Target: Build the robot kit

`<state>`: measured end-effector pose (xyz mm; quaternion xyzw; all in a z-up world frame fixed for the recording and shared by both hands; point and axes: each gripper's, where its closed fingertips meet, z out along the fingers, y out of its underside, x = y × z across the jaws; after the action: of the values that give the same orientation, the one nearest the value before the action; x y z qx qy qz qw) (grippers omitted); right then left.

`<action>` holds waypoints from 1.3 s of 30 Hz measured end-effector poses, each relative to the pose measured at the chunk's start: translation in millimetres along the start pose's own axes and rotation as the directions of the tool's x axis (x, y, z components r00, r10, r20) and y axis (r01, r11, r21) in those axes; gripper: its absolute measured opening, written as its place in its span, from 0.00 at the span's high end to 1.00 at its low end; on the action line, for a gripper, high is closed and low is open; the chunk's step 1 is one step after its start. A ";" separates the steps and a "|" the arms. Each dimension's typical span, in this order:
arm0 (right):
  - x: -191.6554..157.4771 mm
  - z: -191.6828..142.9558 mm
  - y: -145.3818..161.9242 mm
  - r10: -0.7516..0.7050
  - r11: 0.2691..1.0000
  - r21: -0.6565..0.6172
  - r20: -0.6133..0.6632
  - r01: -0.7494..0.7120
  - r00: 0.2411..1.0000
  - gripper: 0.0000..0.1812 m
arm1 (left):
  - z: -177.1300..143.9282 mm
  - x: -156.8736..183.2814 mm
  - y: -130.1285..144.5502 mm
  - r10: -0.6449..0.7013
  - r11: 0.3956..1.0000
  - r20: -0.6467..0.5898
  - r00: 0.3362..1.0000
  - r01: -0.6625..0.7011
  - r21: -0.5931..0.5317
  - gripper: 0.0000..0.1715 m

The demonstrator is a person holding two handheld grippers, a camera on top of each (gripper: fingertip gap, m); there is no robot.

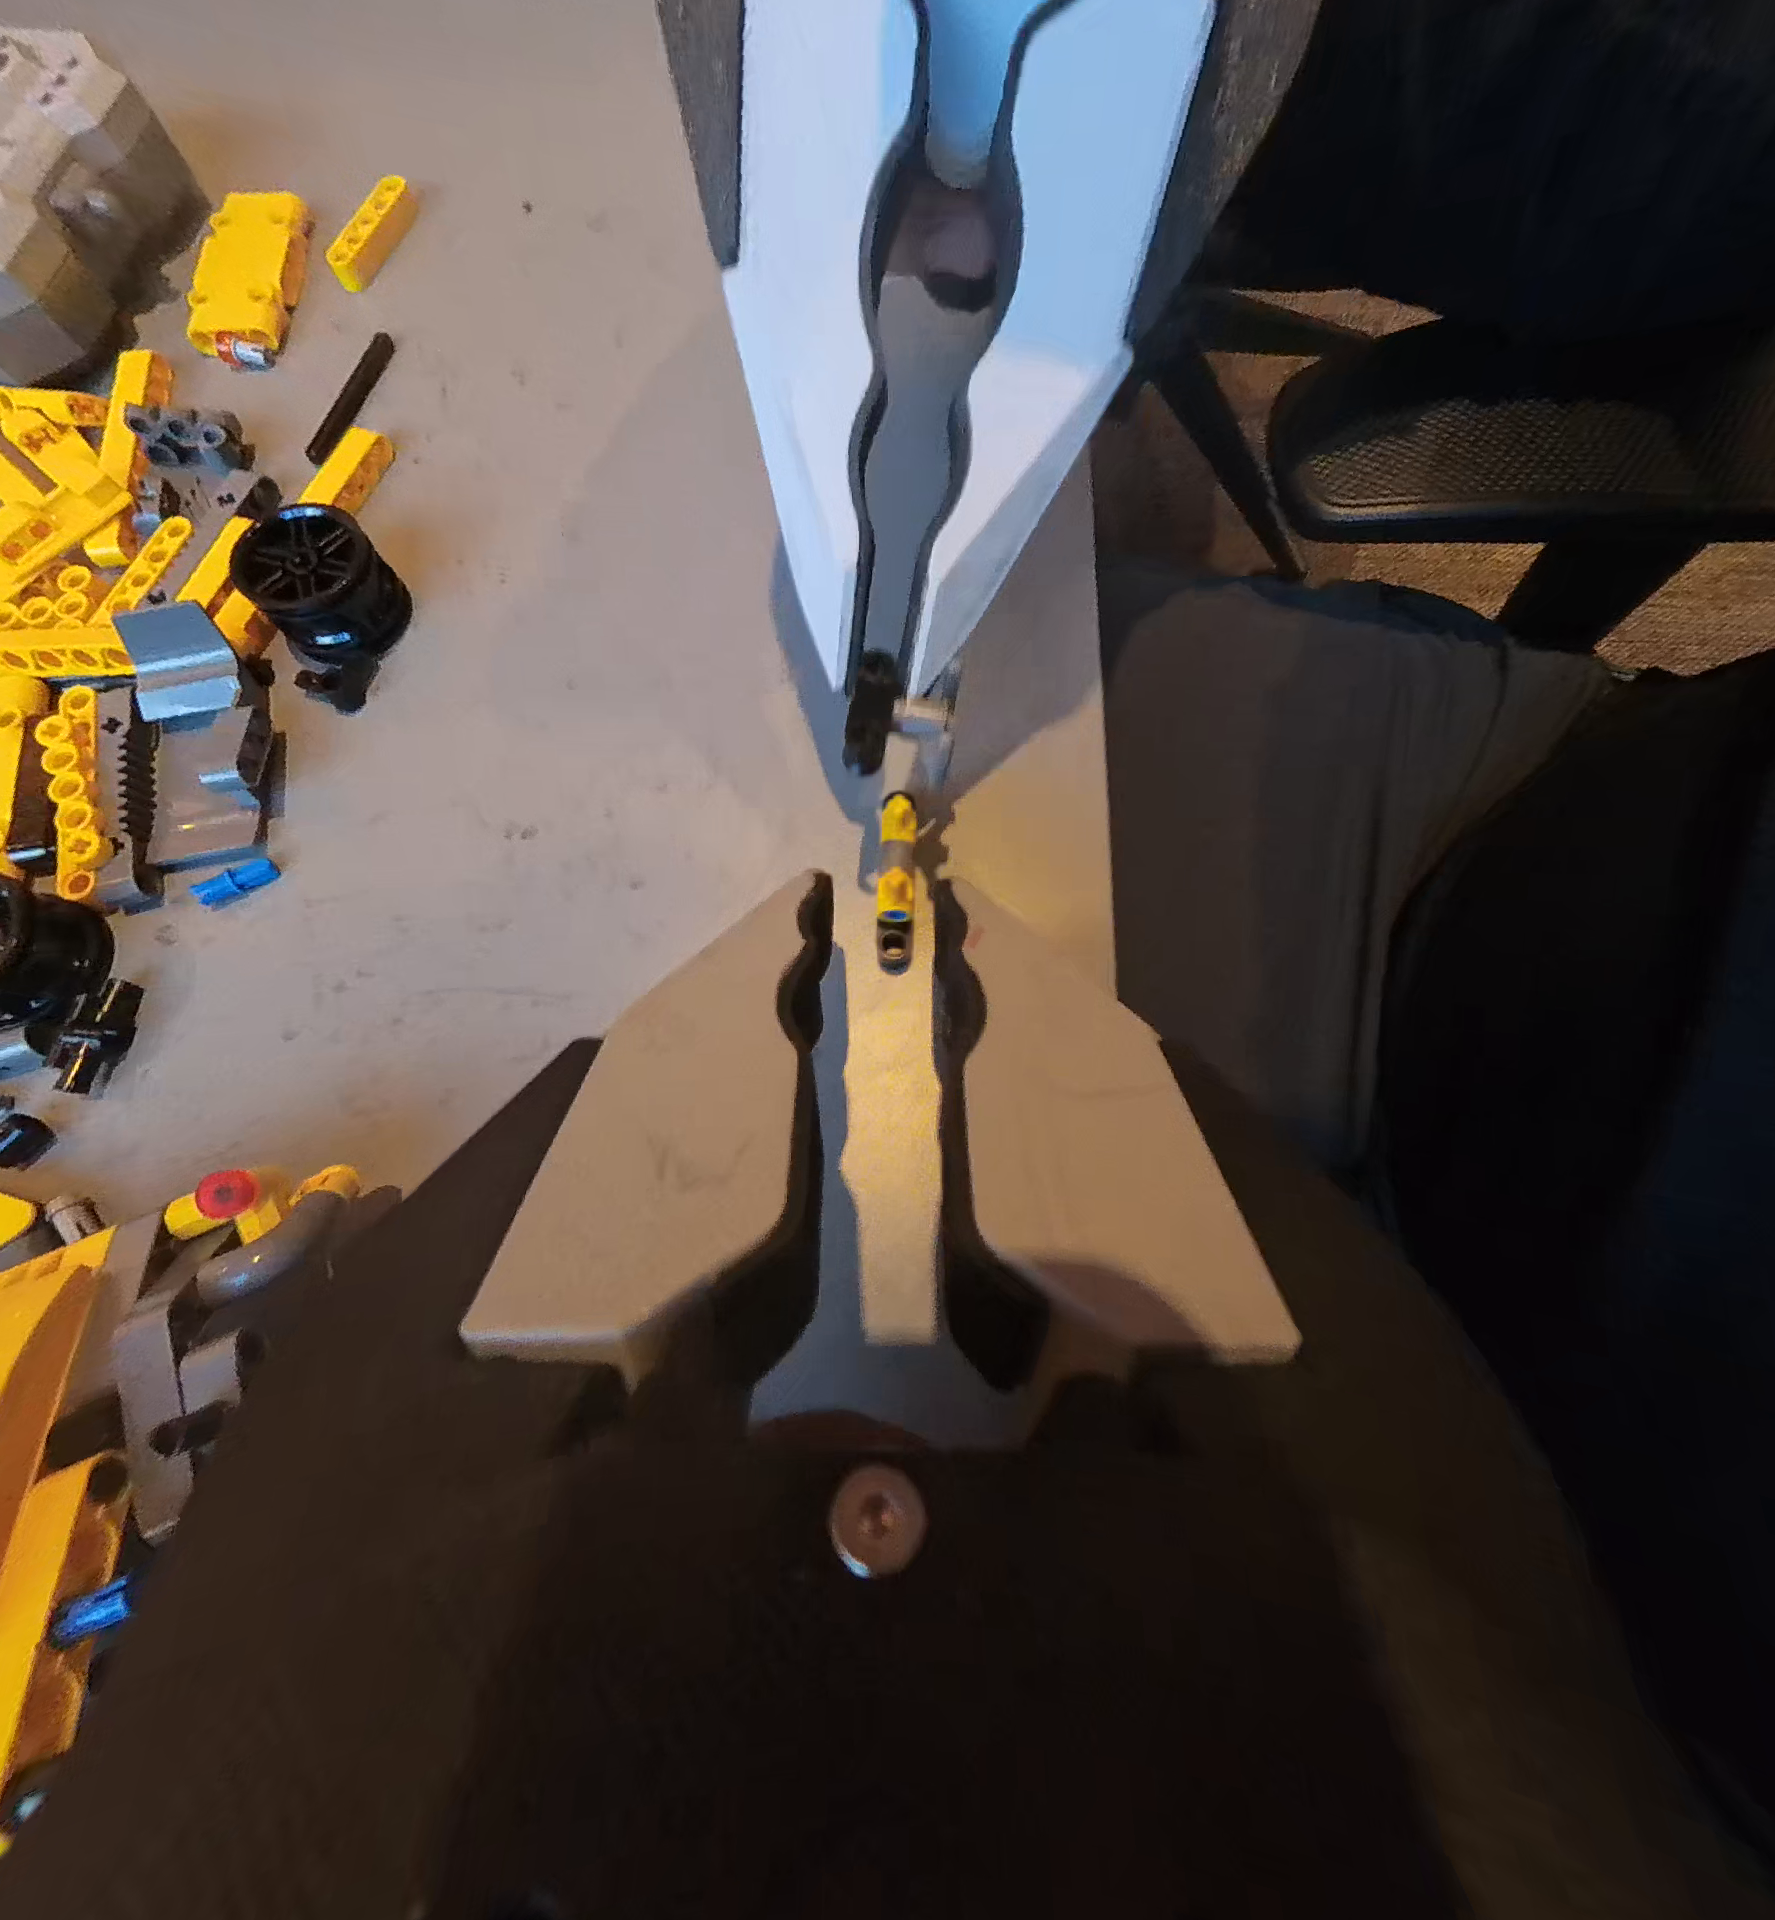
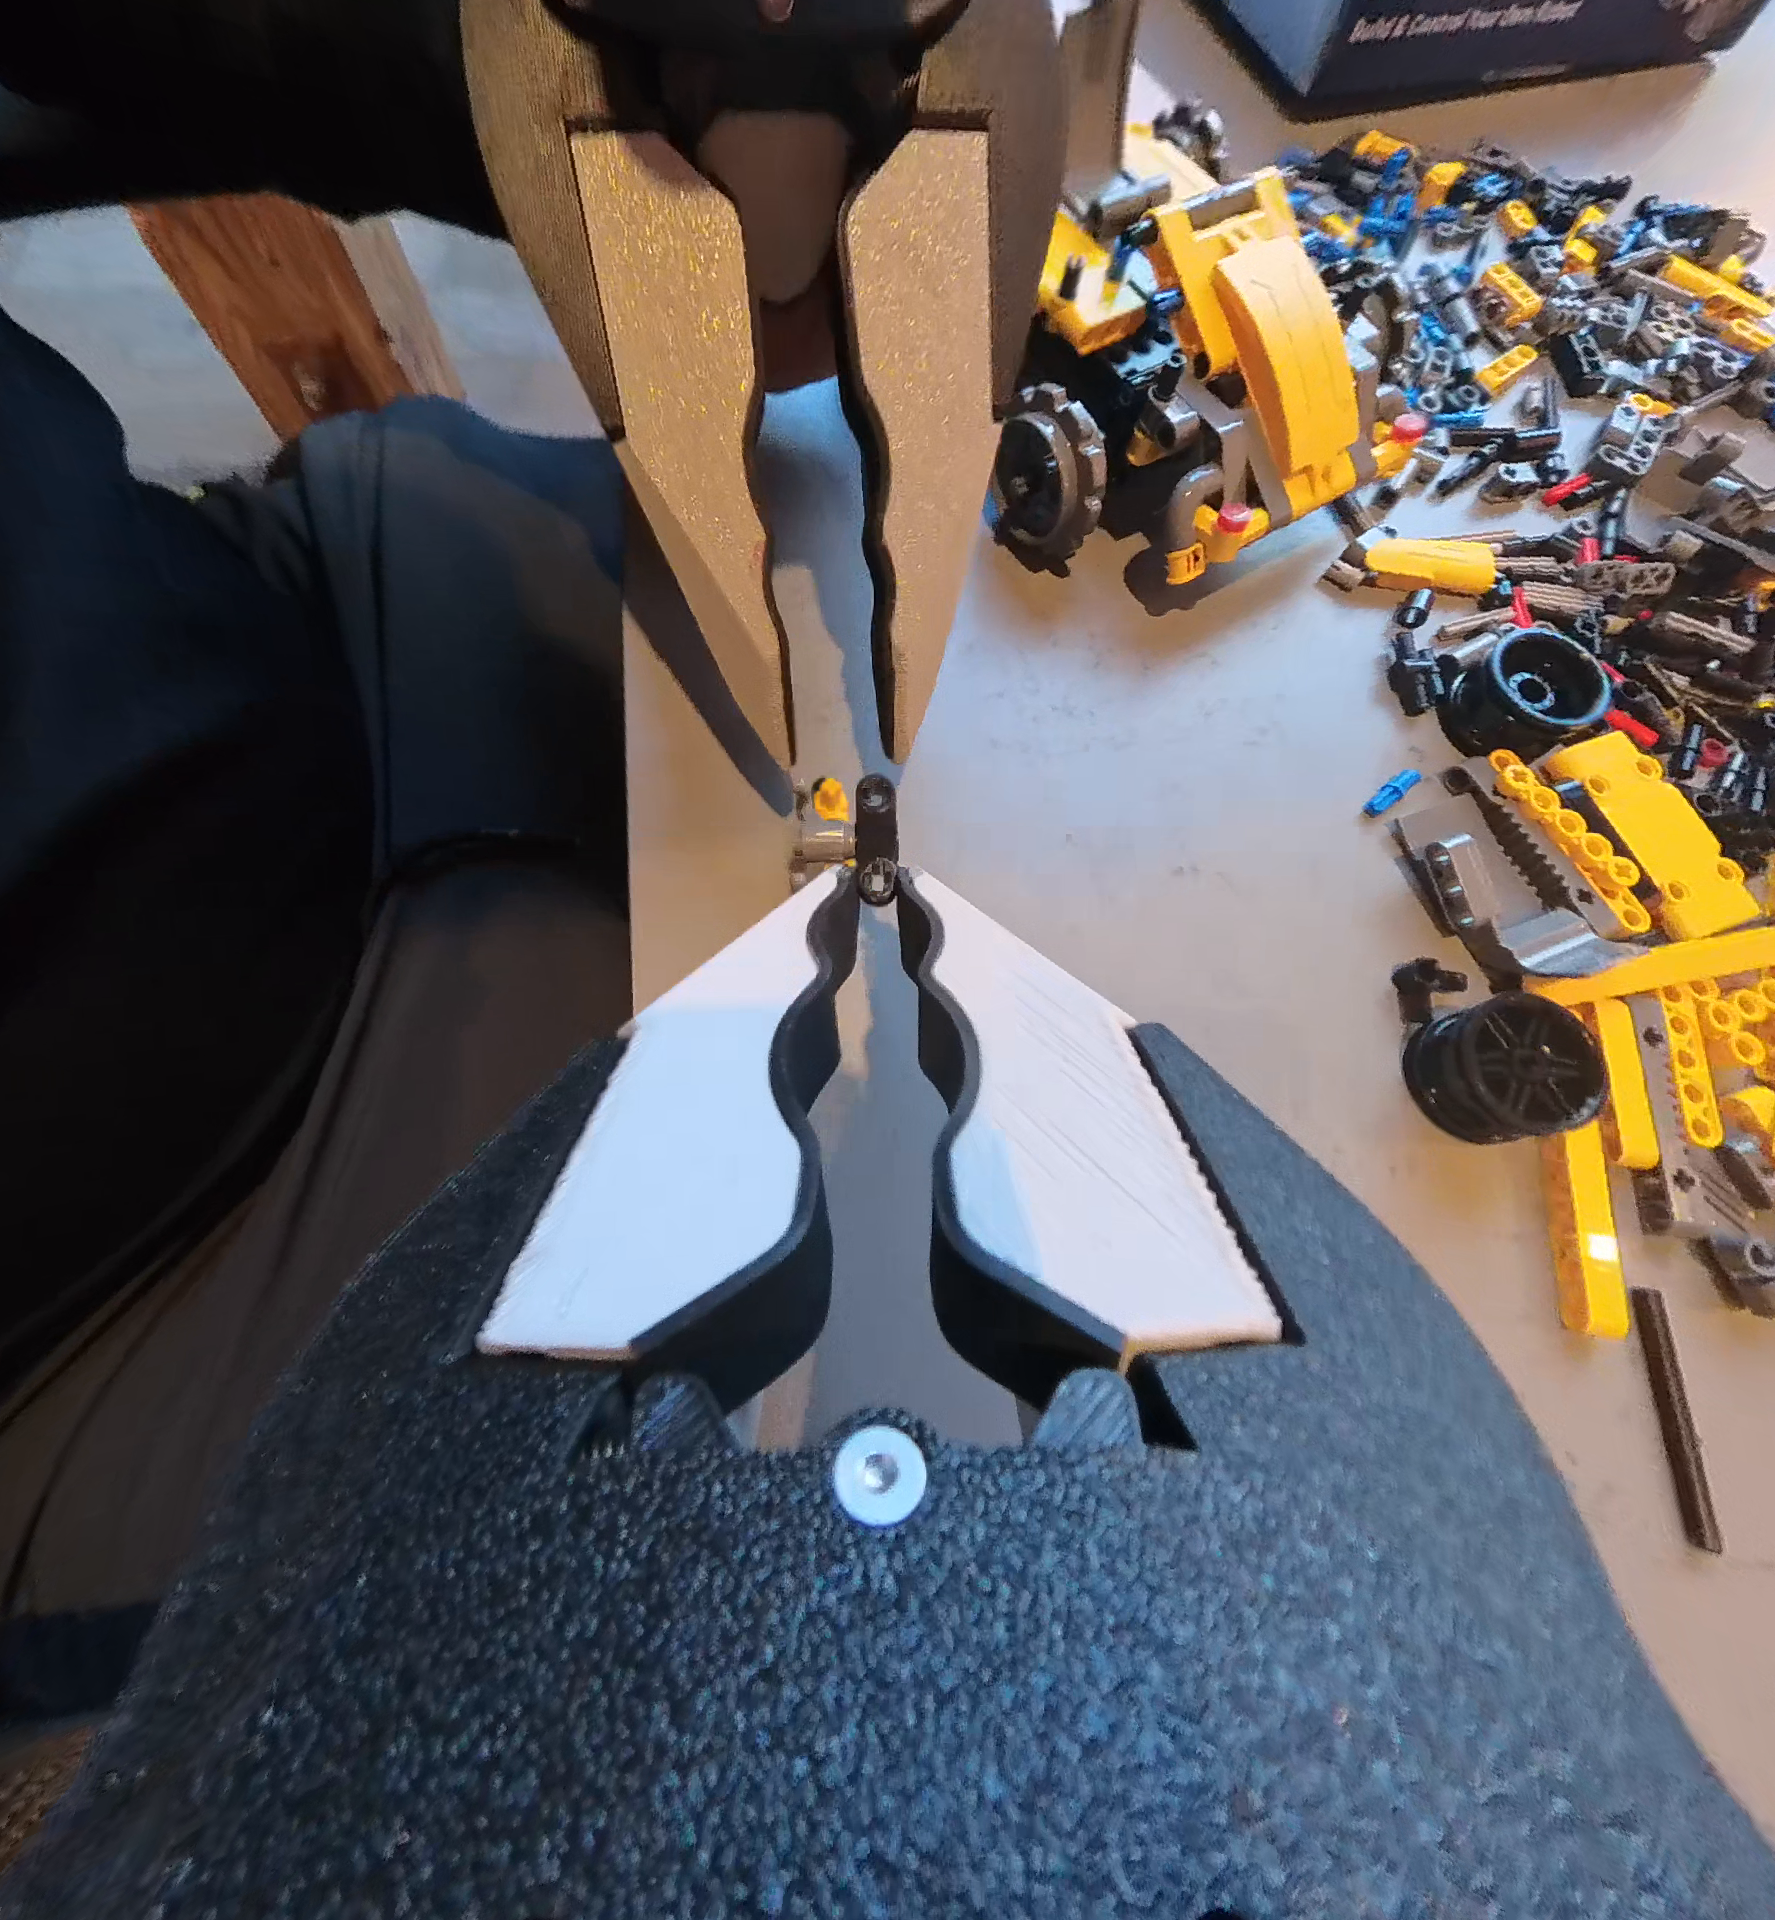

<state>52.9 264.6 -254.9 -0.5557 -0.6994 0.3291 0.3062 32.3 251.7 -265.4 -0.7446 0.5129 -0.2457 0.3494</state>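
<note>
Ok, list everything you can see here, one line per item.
table: one, beige, under everything
part-built toy vehicle: one, yellow and grey, far side of the table
loose building parts: a heap, mostly yellow, black and grey, beside the vehicle
wheel rims: at least two, black, in the heap
long axle: one, black, alone at the near edge of the heap
motor block: one, grey, table corner
box: one, dark, behind the heap
office chair: one, black, off the table
rod assembly: one, yellow and grey, between the grippers
black connector: one, pinched in the right gripper
left gripper: grey fingers, open
right gripper: white fingers, shut
</note>
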 end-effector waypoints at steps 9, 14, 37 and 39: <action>-9.5 5.2 -2.2 0.004 1.000 0.029 0.062 -0.006 0.998 0.97 | 4.1 1.0 6.8 0.020 0.998 0.003 1.000 -0.019 -0.054 0.90; -11.3 11.5 -1.9 -0.027 1.000 -0.008 0.070 0.028 0.997 0.97 | -0.2 -0.2 0.3 0.032 0.999 0.004 0.999 -0.032 -0.023 0.92; -14.7 13.0 -10.8 -0.039 0.999 -0.036 0.054 0.041 0.998 0.97 | -1.5 9.7 -7.7 0.050 0.999 -0.048 0.998 -0.049 0.021 0.98; -15.1 12.6 -11.7 -0.034 0.999 -0.027 0.059 0.036 0.998 0.97 | -1.9 10.1 -8.3 0.040 0.999 -0.057 0.998 -0.039 0.026 0.98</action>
<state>39.1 246.4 -254.0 -0.5376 -0.7223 0.3302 0.2834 39.5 243.7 -257.7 -0.7226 0.5342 -0.2665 0.3486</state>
